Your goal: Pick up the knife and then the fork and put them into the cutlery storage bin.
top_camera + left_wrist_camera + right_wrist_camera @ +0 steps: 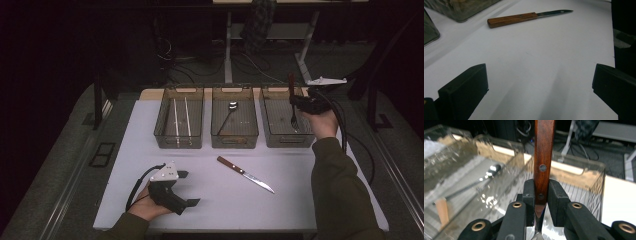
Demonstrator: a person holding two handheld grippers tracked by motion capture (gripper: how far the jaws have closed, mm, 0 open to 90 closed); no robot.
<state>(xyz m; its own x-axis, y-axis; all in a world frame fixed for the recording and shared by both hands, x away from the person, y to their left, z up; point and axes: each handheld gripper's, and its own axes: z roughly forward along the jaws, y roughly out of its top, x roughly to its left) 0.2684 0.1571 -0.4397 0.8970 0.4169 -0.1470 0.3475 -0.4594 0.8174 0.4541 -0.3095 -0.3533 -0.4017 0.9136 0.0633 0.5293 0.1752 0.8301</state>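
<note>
My right gripper (303, 104) is shut on the wooden handle of a fork (293, 118), which hangs upright with its tines down inside the right clear bin (286, 142). In the right gripper view the jaws (541, 193) clamp the lower end of the fork handle (544, 150). A wooden-handled knife (245, 174) lies on the white table between the hands. My left gripper (189, 188) rests at the table's front left, open, nothing between its jaws. The left gripper view shows its jaws (540, 85) wide apart, with the knife (511, 19) farther off.
Three clear bins stand in a row at the back of the table (210, 200). The left bin (178, 144) holds two pale sticks, the middle bin (235, 142) a spoon (232, 107). Cables and table legs lie on the dark floor beyond.
</note>
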